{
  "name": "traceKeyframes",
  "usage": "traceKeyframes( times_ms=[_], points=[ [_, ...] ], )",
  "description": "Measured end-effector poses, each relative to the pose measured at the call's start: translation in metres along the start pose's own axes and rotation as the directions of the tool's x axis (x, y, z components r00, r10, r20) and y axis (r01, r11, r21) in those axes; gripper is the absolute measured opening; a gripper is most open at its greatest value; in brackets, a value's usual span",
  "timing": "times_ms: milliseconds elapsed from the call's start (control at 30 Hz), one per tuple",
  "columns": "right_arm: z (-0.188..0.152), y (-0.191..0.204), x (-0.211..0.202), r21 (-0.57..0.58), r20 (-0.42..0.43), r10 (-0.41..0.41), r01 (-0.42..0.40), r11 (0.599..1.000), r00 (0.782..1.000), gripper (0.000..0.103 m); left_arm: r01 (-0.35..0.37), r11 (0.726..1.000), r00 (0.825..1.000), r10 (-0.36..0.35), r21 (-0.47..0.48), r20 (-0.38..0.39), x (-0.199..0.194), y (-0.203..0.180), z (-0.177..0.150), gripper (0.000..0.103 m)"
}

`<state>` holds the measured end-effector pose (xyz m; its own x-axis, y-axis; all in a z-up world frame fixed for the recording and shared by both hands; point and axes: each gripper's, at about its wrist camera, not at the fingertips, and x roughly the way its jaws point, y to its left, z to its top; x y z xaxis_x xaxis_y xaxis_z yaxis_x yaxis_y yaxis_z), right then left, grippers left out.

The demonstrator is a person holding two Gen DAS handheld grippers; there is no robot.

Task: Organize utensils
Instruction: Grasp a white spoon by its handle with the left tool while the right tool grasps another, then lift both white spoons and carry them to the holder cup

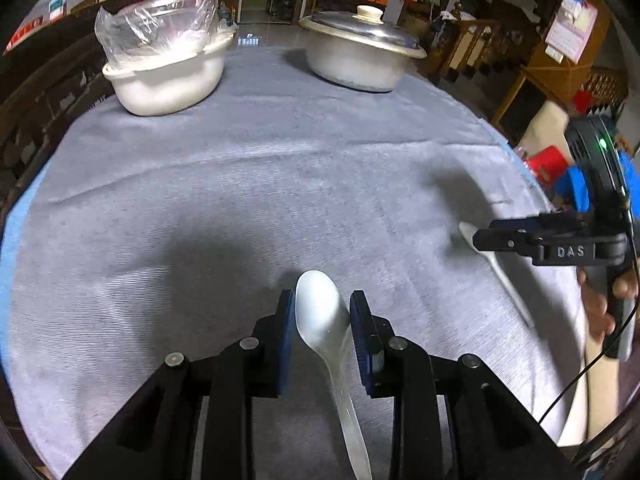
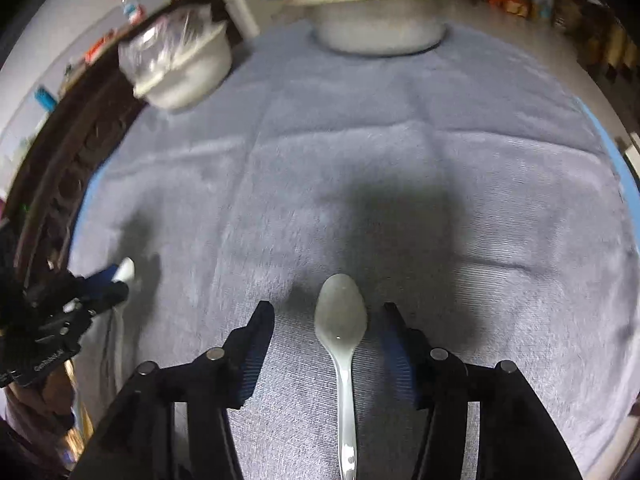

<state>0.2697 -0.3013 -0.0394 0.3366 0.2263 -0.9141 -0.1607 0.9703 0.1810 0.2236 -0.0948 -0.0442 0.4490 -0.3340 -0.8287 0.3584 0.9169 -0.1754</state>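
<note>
Matt grey cloth with a fine ribbed weave and soft creases, spread over the surface. Two glossy white plastic spoons. Dull metal pot under a shiny metal lid. Smooth cream plastic basin, holding crinkled clear plastic bag. Matt black gripper with ribbed blue pads.

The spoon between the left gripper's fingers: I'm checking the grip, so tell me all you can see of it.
The spoon is white, glossy, likely plastic, with an oval bowl and a slim handle running back toward the camera. It sits between the left gripper's blue pads, which close on the bowl's sides near the neck, bowl pointing away. Below it lies the grey cloth; whether the spoon touches it is unclear.
</note>
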Motion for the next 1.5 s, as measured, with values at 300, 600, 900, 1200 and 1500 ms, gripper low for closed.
traceKeyframes(
  times_ms=[300,600,900,1200,1500],
  points=[
    [0.007,0.015,0.018,-0.101,-0.078,-0.145,0.137,0.985,0.986,0.031,-0.019,1.0,1.0,0.019,-0.006,0.017,-0.017,0.008,-0.007,0.029],
    [-0.029,-0.019,-0.033,0.062,0.104,-0.032,0.026,0.998,0.994,0.031,-0.041,0.997,0.997,0.045,-0.059,0.059,-0.047,0.017,-0.027,0.029],
    [-0.088,-0.029,-0.121,0.166,0.389,-0.01,-0.06,0.984,0.921,0.031,-0.08,0.987,0.979,0.104,-0.139,0.173,-0.103,0.013,-0.06,0.029],
    [-0.177,-0.029,-0.178,0.267,0.579,-0.072,-0.106,0.958,0.812,0.031,-0.072,0.982,0.947,0.122,-0.176,0.297,-0.16,-0.004,-0.103,0.029],
    [-0.244,-0.011,-0.238,0.244,0.782,-0.056,-0.223,0.944,0.621,0.031,-0.018,0.984,0.853,0.107,-0.176,0.511,-0.218,-0.038,-0.129,0.029]
  ],
)
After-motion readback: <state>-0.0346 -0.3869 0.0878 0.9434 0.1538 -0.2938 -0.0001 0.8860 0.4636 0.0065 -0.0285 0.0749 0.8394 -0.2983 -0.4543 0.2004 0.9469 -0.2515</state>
